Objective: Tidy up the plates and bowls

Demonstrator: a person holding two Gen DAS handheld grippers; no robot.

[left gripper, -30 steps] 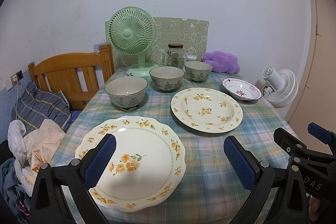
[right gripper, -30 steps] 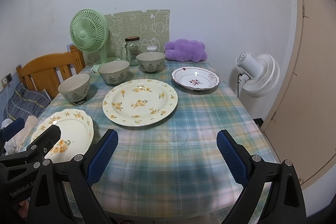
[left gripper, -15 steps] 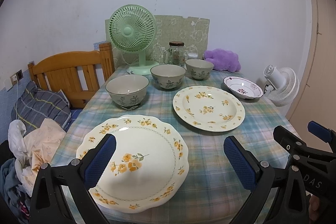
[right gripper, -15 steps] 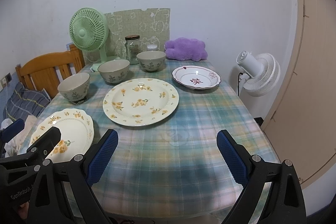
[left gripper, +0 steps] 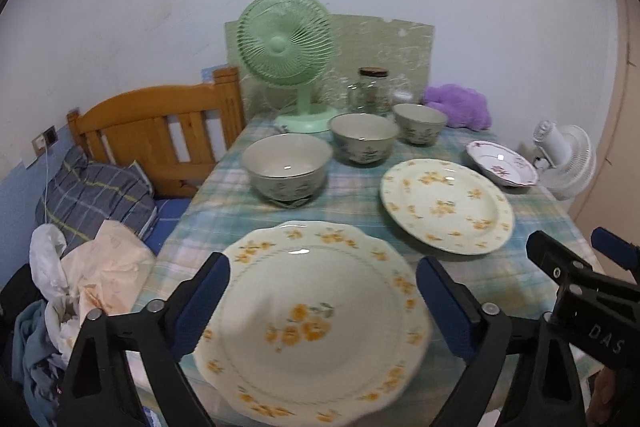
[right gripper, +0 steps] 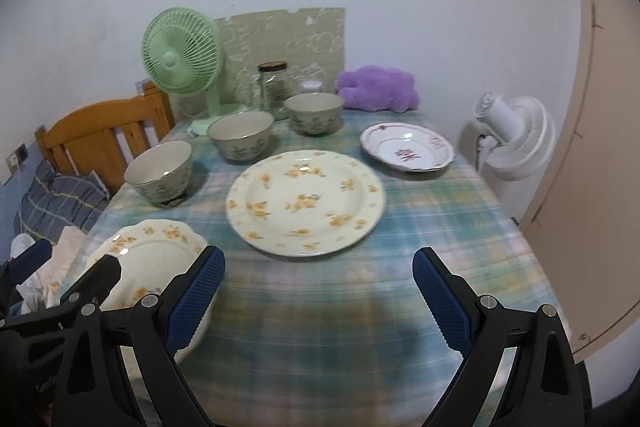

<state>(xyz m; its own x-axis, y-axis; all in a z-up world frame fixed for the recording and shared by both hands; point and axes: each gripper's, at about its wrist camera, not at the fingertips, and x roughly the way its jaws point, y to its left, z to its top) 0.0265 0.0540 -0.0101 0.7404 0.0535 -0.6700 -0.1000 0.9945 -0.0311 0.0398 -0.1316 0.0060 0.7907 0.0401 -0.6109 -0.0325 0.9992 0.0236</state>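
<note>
Blue pads frame the scalloped plate [left gripper: 316, 315] low in the left wrist view; the left gripper [left gripper: 322, 303] hangs over it with its jaws closing, the plate lying between them but neither pad pressing on it yet; yellow flowers dot the plate's middle and rim; it lies at the near edge of the checked tablecloth [left gripper: 360, 203].

Right of centre in that same view lies the round flowered plate [left gripper: 446, 205], flat on the cloth and apart from the scalloped one; further right, near the frame's edge, the small red-patterned dish [left gripper: 502, 163].

Three bowls run in a slanting row across the middle of the frame: the near bowl [left gripper: 286, 167] just above the scalloped plate, the middle bowl [left gripper: 364, 137], the far bowl [left gripper: 420, 123]; all upright, none touching.

Over to the right wrist view; the right gripper [right gripper: 318, 287] is spread wide over bare cloth at the bottom of the frame, grasping nothing; the round plate sits just above it, centre frame; the scalloped plate shows at lower left, partly behind the left gripper's black frame.

At the back, a green fan [left gripper: 286, 39], a glass jar [left gripper: 374, 91], a purple plush toy [right gripper: 378, 89]; a white fan [right gripper: 514, 139] stands off the table at right.
</note>
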